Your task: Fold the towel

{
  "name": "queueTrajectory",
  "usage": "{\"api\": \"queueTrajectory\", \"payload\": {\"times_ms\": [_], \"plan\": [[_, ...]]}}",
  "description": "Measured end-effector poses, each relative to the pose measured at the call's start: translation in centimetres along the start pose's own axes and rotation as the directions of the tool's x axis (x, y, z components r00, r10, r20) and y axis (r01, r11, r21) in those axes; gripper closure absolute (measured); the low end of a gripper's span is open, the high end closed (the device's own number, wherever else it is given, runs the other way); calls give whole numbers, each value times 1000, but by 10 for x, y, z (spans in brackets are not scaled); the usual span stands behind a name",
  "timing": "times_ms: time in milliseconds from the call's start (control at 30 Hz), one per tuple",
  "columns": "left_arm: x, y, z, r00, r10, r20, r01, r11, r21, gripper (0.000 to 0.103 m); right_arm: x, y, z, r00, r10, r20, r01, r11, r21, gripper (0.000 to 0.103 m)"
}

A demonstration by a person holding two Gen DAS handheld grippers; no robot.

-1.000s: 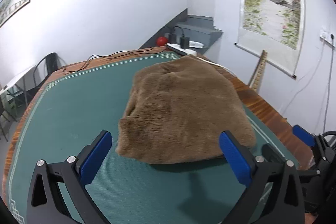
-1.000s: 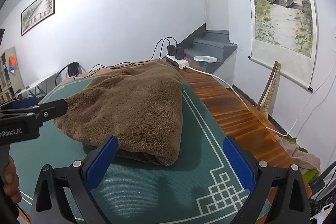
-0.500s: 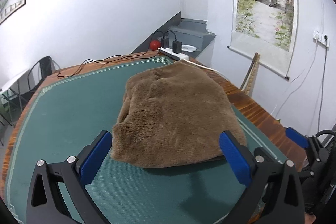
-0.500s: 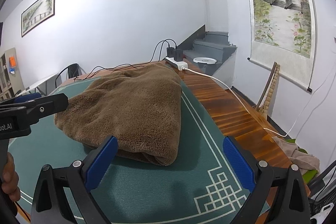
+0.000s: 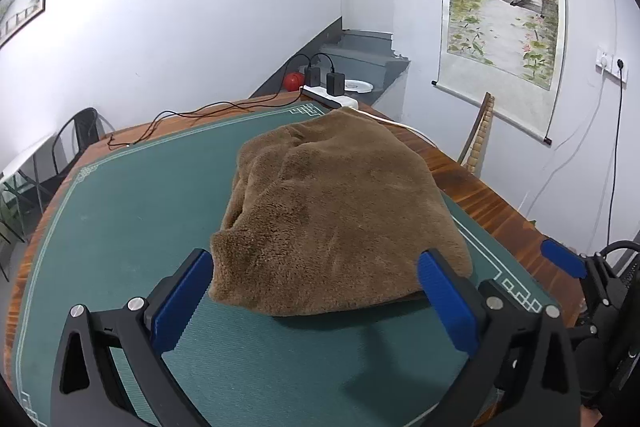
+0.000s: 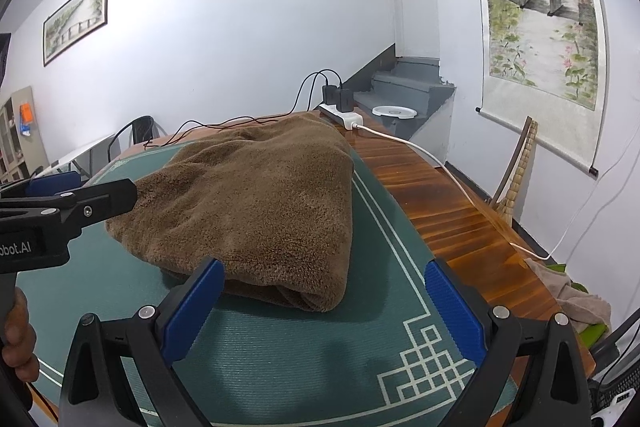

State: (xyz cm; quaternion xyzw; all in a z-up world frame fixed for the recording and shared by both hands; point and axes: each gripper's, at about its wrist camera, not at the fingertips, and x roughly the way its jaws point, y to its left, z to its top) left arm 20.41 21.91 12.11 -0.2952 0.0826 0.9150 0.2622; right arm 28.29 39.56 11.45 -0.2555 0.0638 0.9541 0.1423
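Brown towel (image 5: 336,211) folded, frame centre, on green mat (image 5: 120,227). Left gripper (image 5: 316,291) jaws apart, empty, lower frame. Right gripper (image 6: 324,303) jaws apart, empty.

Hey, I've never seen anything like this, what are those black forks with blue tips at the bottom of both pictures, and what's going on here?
Those are two hand-held grippers, one in each of a person's hands; no robot arm is involved. Each carries a wide-angle camera looking forward along its two blue-padded fingers, which is why the room looks curved. One picture comes from the left gripper, the other from the right gripper. In the right view you can also see the left gripper from the side, and part of the hand holding it.

On the green mat, which covers a wooden table, lies a brown fluffy towel, already folded into a thick bundle. At the far end is a white power strip with chargers plugged in.

Both grippers are open and hold nothing; they hover just short of the towel's near edge.
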Motion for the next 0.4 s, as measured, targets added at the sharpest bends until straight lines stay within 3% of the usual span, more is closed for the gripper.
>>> {"api": "queueTrajectory", "payload": {"times_ms": [167,400], "plan": [[1,2,-2,998,-64,-3,64,998,-22,0,-1,0,-1,1000,-1,-2,1,1000,1,1],[0,-8,-5,1000,-28,5,28,999,26,0,1,-2,-3,1000,1,-6,-1,1000,7,1]]}}
